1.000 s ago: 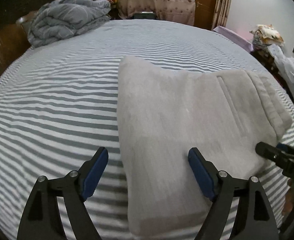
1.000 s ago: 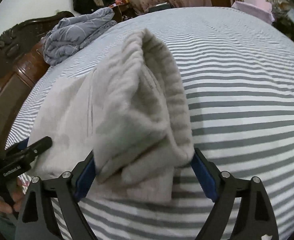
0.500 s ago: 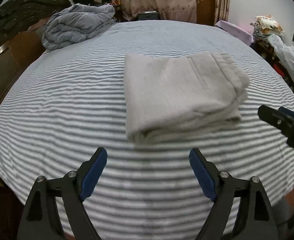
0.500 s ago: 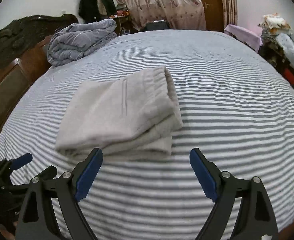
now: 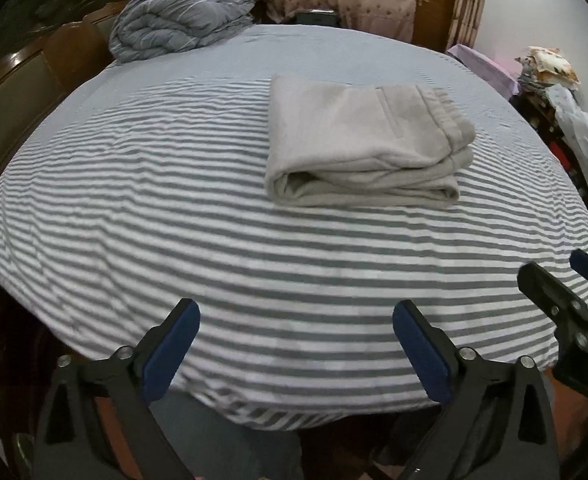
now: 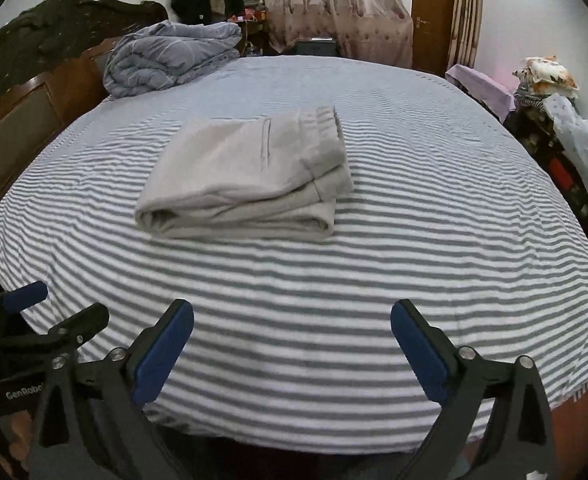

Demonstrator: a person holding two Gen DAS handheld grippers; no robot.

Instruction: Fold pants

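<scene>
Pants (image 5: 366, 140): one, folded on bed (image 5: 134, 200); both grippers' fingers opening, nothing between.

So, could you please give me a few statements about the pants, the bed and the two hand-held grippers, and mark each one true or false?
1. The grey pants lie folded in a compact stack on the striped bedsheet. True.
2. The right hand-held gripper is clamped on the waistband. False: nothing is between its fingers, and its jaws are opening.
3. A bundled grey-blue quilt sits at the far corner of the bed, apart from the pants. True.
4. The left hand-held gripper holds a pant leg. False: it is empty and clear of the pants, with its jaws opening.
5. The pants hang over the near edge of the bed. False: bare striped sheet lies between them and that edge.
</scene>
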